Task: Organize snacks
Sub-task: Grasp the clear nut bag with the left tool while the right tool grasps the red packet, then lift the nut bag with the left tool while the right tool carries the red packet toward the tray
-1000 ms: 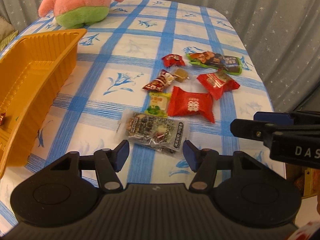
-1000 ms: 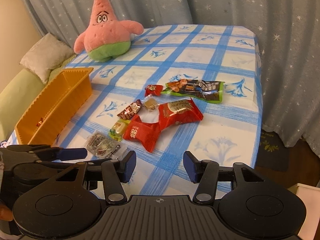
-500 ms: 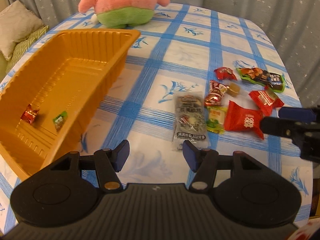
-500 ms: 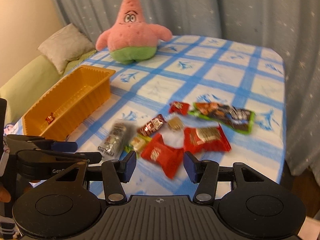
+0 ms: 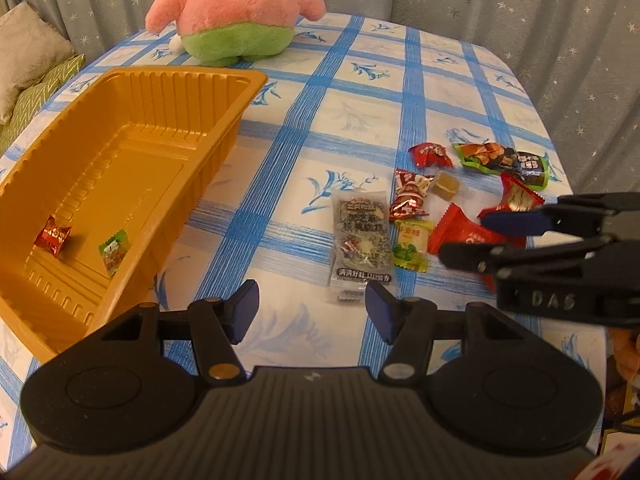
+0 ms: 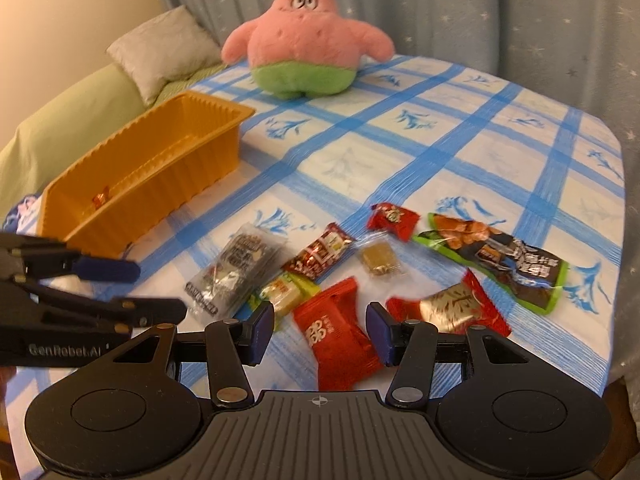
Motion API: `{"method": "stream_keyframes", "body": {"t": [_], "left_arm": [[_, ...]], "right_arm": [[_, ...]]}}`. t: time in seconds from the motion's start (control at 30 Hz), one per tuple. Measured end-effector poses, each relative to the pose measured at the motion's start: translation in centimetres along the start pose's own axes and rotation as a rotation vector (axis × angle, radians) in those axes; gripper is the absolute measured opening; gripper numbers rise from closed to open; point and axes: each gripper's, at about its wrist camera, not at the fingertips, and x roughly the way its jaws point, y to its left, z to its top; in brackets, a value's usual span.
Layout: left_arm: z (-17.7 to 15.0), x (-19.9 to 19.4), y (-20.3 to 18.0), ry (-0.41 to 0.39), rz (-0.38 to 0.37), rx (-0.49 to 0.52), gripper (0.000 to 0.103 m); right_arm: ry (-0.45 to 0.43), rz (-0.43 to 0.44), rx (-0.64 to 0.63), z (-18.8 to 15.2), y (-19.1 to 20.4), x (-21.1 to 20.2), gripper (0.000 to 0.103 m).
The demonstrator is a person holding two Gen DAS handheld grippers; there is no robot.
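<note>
Both claws apart, empty. Right claw [image 6: 320,334] lined up over red pillow-shaped foil snack packet [image 6: 334,342]: lower straight, pinch middle, carry to orange ribbed plastic tray [image 6: 212,120]. Left claw [image 5: 310,312] idle.

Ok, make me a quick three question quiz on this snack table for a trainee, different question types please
1. True or false: the orange tray holds no snacks.
2. How many wrapped snacks lie inside the tray?
3. Which packet lies nearest between the right gripper fingers: A the red packet, B the long green packet, C the silver packet?

Key: 1 false; 2 two, a red candy and a green candy; 3 A.
</note>
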Motion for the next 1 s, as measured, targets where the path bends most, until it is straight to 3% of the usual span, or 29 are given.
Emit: {"method": "stream_keyframes", "body": {"t": [0.2, 0.3, 0.47, 0.9, 1.0], "left_arm": [[0.6, 0.2, -0.3, -0.009, -0.018, 0.025, 0.057], [0.8, 0.4, -0.6, -0.009, -0.025, 0.039, 0.057], [1.4, 0.8, -0.9, -0.007, -0.039, 0.054, 0.057], [3.0, 2.8, -2.1, 0.000, -0.060, 0.079, 0.055], [3.3, 3.4, -2.2, 0.010, -0.060, 0.079, 0.050]], "right_arm": [[0.015, -0.041, -0.020, -0.5, 0.6, 0.6, 0.051], [0.024, -0.064, -0.008, -0.6, 0.4, 0.9, 0.035], [0.005, -0.062, 0.020, -0.4, 0.1, 0.5, 0.028], [-0.045, -0.063, 0.122, 0.6, -0.5, -1.1, 0.028], [-0.047, -0.066, 0.129, 0.7, -0.6, -1.3, 0.028]]}}
